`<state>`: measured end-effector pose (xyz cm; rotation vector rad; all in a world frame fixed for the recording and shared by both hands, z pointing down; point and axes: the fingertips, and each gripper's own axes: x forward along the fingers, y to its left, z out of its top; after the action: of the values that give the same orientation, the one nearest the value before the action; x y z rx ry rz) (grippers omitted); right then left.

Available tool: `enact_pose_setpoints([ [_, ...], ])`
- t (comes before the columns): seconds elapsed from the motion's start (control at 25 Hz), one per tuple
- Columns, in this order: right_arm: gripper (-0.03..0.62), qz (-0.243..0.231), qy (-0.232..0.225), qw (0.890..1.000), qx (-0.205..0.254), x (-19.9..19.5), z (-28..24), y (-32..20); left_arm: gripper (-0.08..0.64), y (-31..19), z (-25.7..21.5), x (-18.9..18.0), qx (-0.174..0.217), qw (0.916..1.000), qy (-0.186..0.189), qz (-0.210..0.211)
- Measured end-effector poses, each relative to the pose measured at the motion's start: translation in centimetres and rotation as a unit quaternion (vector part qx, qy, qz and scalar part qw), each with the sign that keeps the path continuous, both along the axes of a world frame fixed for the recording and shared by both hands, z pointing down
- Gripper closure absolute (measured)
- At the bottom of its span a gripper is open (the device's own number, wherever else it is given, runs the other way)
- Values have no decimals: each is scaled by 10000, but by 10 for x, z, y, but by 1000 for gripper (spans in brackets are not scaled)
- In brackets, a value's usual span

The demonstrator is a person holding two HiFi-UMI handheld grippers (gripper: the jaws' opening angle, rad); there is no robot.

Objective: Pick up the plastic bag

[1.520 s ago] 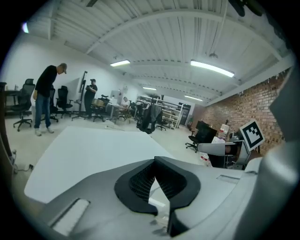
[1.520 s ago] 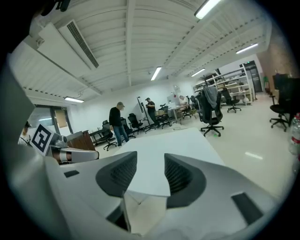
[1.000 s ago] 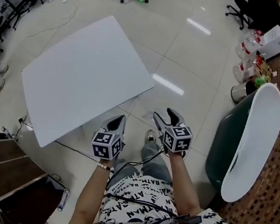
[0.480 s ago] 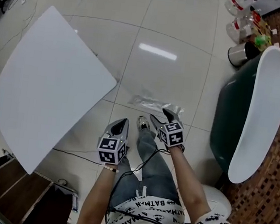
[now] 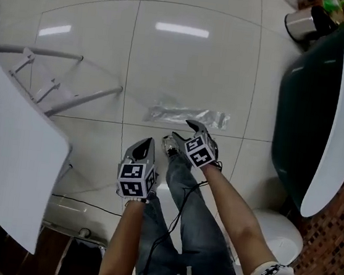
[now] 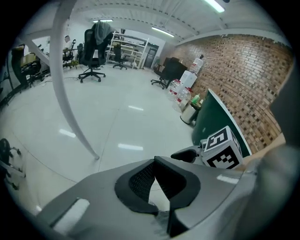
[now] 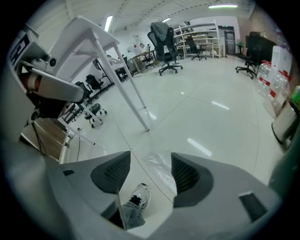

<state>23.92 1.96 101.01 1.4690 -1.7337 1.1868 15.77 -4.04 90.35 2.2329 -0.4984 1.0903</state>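
The plastic bag [image 5: 190, 115] lies flat on the floor [image 5: 187, 61] at twelve o'clock of the right tool [image 5: 188, 128], jaws apart and empty; the left tool [image 5: 143, 147] has its jaws together. Best to come down low and pinch a raised wrinkle.

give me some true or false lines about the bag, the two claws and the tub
1. The bag lies flat on the floor. True.
2. The right claw is shut on the bag. False: it is open and above the bag, which is not gripped.
3. The left claw is shut with nothing in it. True.
4. The tub stands to the person's left. False: it is on the right, past the right claw.
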Motion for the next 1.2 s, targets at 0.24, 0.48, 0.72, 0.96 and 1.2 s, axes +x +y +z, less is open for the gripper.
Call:
enact_pose_setpoints([
  [0.24,305,-337,-116,9985,-410,1,151,6,558,8,125,17,-197,9987,-293,370],
  [0.48,304,-608,-37,9972,-433,-3,227,-1,558,12,191,18,-263,9974,-404,533],
  [0.72,307,-1015,67,9938,-454,0,293,-13,558,6,240,20,-314,9970,-541,453],
  [0.96,308,-1373,230,9882,-640,-13,334,-25,558,3,262,15,-441,9972,-501,336],
  [1.2,425,-2032,1271,9662,-949,-11,336,-18,558,4,248,6,-487,9972,-476,294],
])
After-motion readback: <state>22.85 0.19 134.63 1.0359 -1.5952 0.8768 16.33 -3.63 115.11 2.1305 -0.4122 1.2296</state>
